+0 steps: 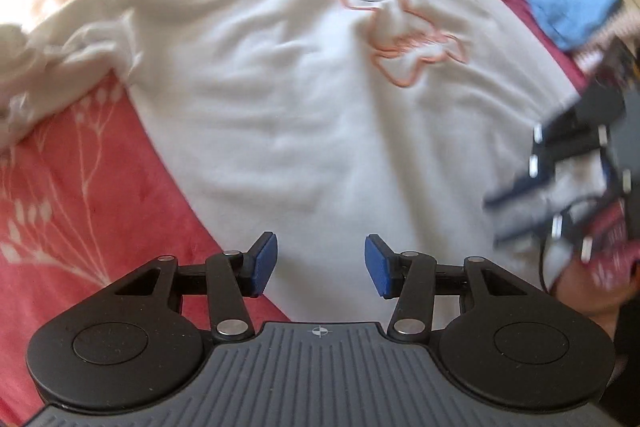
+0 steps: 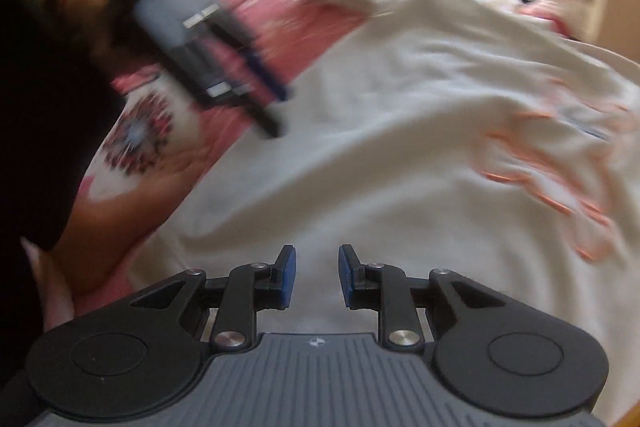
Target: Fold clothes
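One bed cover point(image 1: 80, 187), coral-red with a pale sprig print, fills the left of my left wrist view and serves as the work surface. Far left, top: a blurred clutter of dark items on a bright floor; contents not legible. Centre: one white sweatshirt point(image 1: 280, 87), spread flat on the cover, lightly wrinkled, one sleeve bunched out to the left, an orange outline figure on the chest. Right edge: one blue cloth point(image 1: 568, 7) lying beside the sweatshirt on the cover.

My left gripper point(image 1: 320, 263) hangs over the sweatshirt's lower part, jaws moderately apart, nothing between the blue pads. My right gripper point(image 2: 314, 277), also above the white fabric, stands at a narrower gap, likewise empty. The right wrist view is heavily smeared; a patterned sleeve point(image 2: 140, 135) shows at its left.
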The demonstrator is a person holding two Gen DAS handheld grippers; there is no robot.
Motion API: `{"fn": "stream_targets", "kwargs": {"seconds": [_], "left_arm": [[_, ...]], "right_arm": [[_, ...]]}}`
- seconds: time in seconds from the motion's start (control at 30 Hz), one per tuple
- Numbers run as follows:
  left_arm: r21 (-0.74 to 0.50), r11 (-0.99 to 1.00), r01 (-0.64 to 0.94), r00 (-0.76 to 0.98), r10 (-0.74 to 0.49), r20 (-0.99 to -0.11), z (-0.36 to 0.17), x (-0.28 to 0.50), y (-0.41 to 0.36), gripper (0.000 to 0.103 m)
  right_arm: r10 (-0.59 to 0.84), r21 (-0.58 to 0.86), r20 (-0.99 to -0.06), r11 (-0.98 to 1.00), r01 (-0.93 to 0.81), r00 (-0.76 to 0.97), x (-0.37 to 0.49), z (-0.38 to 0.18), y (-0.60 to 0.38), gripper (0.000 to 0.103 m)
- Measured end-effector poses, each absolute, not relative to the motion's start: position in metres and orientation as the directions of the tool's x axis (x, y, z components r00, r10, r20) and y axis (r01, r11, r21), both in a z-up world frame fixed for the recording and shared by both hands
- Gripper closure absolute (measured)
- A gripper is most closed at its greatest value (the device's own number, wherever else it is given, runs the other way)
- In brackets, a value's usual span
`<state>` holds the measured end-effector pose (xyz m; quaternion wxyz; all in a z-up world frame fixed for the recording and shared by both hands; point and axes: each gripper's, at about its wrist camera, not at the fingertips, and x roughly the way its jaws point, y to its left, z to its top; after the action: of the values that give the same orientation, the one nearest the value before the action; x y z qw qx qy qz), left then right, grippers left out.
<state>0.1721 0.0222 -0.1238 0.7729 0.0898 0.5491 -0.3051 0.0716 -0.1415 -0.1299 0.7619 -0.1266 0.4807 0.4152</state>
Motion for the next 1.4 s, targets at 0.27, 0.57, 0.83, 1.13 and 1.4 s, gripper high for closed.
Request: {"fn": "stream_targets", "kwargs": {"seconds": [0.27, 0.57, 0.83, 1.13, 1.4], "left_arm": [[-0.18, 0.822, 0.54, 0.22, -0.344, -0.913, -0.139, 0.179, 0.039, 0.057], [-0.145, 0.825, 0.547, 0.226, -0.312, -0.923, -0.141, 0.176, 0.034, 0.056], [-0.113, 0.817, 0.566, 0.224, -0.284, -0.933, -0.145, 0.177, 0.039, 0.055], [-0.162, 0.853, 0.497, 0.198, -0.293, -0.936, -0.145, 0.186, 0.048, 0.056], [-0.191, 0.859, 0.476, 0.186, -0.311, -0.932, -0.145, 0.183, 0.063, 0.055]], "right_arm": [[0.287, 0.219, -0.957, 0.646, -0.731, -0.034, 0.048, -0.145, -0.175, 0.08], [0.503, 0.176, -0.8, 0.718, -0.674, 0.327, 0.122, -0.114, -0.133, 0.079], [0.486, 0.236, -0.866, 0.609, -0.757, 0.12, 0.079, -0.142, -0.144, 0.079], [0.515, 0.136, -0.826, 0.574, -0.808, 0.227, 0.091, -0.117, -0.112, 0.079], [0.505, 0.22, -0.859, 0.52, -0.826, 0.089, 0.074, -0.135, -0.128, 0.079]]}}
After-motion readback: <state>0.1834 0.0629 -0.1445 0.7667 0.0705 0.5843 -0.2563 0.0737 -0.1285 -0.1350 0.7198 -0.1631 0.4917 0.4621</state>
